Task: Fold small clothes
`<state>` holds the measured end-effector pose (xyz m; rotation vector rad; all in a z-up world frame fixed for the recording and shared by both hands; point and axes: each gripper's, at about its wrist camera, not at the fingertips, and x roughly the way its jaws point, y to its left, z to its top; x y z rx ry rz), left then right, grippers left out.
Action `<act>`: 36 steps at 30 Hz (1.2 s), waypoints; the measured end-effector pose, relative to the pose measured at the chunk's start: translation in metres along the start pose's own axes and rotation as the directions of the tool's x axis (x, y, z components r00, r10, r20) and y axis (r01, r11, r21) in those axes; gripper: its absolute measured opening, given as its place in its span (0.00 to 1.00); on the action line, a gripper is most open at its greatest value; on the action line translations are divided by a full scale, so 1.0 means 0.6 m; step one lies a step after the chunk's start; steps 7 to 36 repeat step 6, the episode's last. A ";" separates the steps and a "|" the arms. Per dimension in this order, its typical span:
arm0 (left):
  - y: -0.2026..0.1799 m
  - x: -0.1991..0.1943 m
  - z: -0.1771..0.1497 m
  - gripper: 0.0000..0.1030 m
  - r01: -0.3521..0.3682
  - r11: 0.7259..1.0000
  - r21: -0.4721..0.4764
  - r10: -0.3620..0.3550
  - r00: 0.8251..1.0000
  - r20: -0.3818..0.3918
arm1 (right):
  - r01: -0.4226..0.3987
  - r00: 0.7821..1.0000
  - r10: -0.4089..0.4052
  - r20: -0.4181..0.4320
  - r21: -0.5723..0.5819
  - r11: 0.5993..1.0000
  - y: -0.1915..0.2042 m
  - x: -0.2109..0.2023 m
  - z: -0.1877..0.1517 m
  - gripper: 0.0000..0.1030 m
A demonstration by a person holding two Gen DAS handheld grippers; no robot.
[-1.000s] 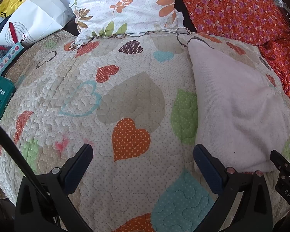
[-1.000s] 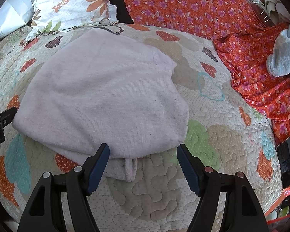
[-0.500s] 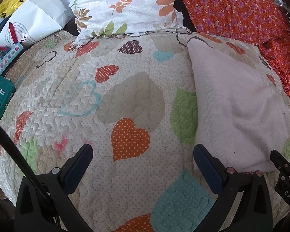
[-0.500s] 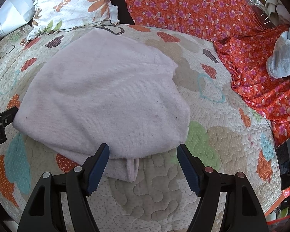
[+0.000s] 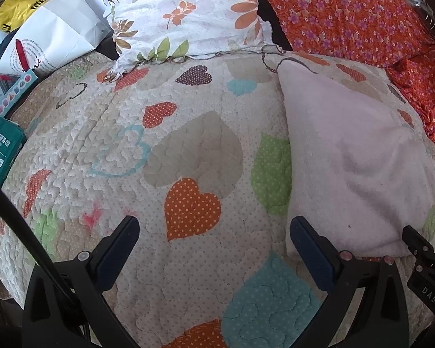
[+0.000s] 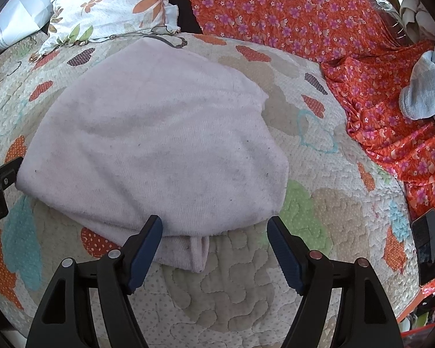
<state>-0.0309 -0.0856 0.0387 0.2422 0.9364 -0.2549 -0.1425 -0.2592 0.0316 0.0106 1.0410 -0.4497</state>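
Note:
A pale pink knitted garment lies folded and flat on the heart-patterned quilt. In the left wrist view the garment fills the right side. My right gripper is open, its fingers straddling the garment's near edge just above it, where a small cuff sticks out. My left gripper is open over bare quilt, to the left of the garment's near-left corner, with nothing between its fingers. Each gripper shows at the edge of the other's view.
A floral pillow and orange flowered fabric lie at the back. A grey cloth rests on the orange fabric at right. A phone lies at the quilt's right edge. Bags and a green box sit at left.

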 end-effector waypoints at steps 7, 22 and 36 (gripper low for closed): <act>-0.006 -0.010 -0.003 1.00 -0.009 1.000 0.024 0.009 1.000 0.024 | 0.000 1.000 0.000 0.003 0.000 1.000 0.003 -0.002 -0.001 0.77; -0.006 -0.010 -0.003 1.00 -0.009 1.000 0.024 0.009 1.000 0.024 | 0.000 1.000 0.000 0.003 0.000 1.000 0.003 -0.002 -0.001 0.77; -0.006 -0.010 -0.003 1.00 -0.009 1.000 0.024 0.009 1.000 0.024 | 0.000 1.000 0.000 0.003 0.000 1.000 0.003 -0.002 -0.001 0.77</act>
